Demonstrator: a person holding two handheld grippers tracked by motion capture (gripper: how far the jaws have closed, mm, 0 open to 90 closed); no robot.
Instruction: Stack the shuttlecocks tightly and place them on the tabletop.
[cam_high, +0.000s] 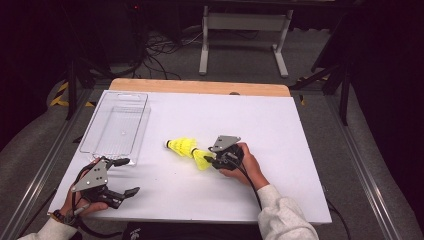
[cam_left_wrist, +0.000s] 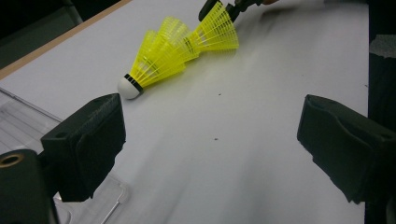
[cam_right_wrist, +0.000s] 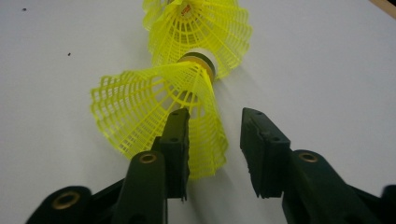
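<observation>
The right tool is sitting apart astride a ribbed yellow shuttlecock's skirt rim; the left tool, apart, is lying near the table edge.

Yellow plastic shuttlecocks lie nested in a row on their sides mid-table, white cork leftward.

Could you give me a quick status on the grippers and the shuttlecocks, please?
Left gripper open, idle near the clear bin. Right gripper open, one jaw inside the nearest skirt of the stacked shuttlecocks. Nothing in the way.
</observation>
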